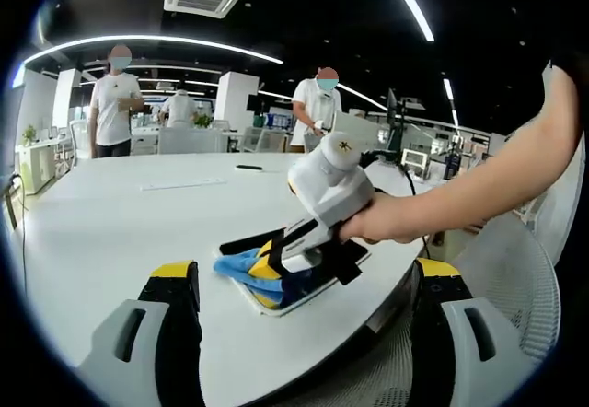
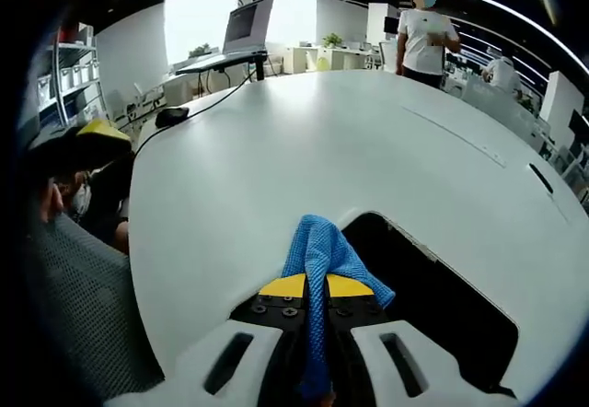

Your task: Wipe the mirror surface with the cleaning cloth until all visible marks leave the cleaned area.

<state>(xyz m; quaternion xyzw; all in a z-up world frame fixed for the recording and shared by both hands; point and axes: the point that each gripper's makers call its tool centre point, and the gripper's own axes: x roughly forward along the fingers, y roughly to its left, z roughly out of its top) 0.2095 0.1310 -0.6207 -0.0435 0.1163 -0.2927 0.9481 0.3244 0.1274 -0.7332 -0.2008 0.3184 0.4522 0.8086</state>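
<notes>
right tongs (image 2: 315,287) clenched on blue cloth (image 2: 322,250) | cloth on mirror (image 2: 442,306) | left tongs (image 1: 304,283) released

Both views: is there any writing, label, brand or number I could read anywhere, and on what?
None can be read.
A small dark mark on the right gripper body: too blurred to read.
Laptop screen: too small and washed out to read.
Blue cloth, mirror and white table: no writing seen.
</notes>
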